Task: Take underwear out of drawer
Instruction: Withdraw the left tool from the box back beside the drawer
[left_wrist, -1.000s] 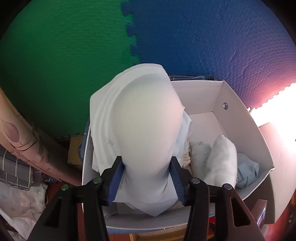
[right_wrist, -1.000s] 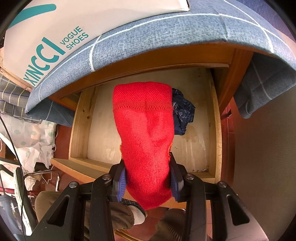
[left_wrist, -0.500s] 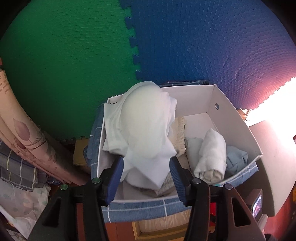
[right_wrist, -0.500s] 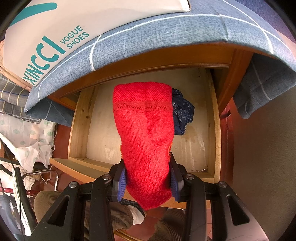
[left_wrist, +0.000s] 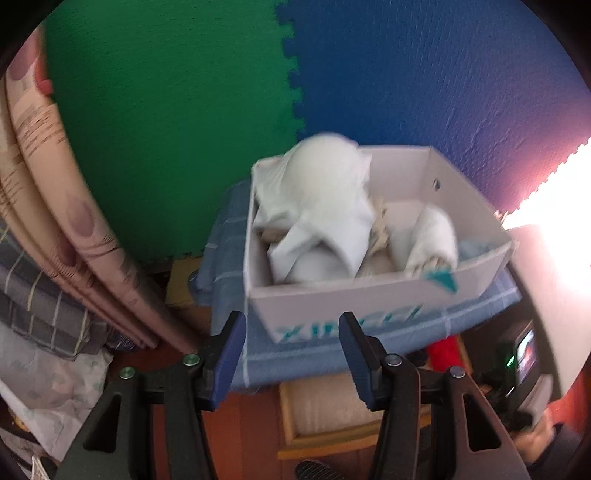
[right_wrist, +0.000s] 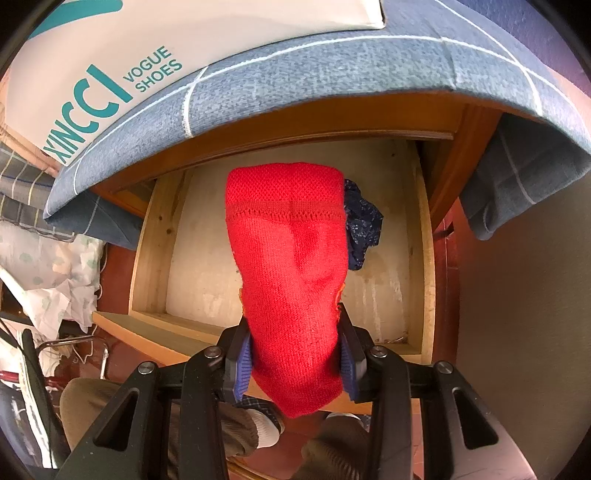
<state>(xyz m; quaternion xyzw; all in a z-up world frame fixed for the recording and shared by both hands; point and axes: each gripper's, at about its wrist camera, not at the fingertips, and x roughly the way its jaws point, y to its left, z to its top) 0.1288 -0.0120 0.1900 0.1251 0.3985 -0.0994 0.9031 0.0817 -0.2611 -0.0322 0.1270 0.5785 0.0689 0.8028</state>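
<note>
My right gripper (right_wrist: 295, 358) has its jaws pinching the red underwear (right_wrist: 288, 280), lower centre, above the open drawer (right_wrist: 424, 258). Left gripper (left_wrist: 291, 354) jaws spread, empty; white garment (left_wrist: 317, 210) sits in the box (left_wrist: 332, 306). Risk: loose knit slipping back; dark piece (right_wrist: 362, 225) remains inside.

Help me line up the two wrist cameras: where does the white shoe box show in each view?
Left wrist view: the white shoe box sits centre-right, seen from above with its top open and pale clothes inside.
Right wrist view: it fills the top left corner, with only its lettered side showing.
Shared landmark: the blue checked cloth that the box stands on.
</note>
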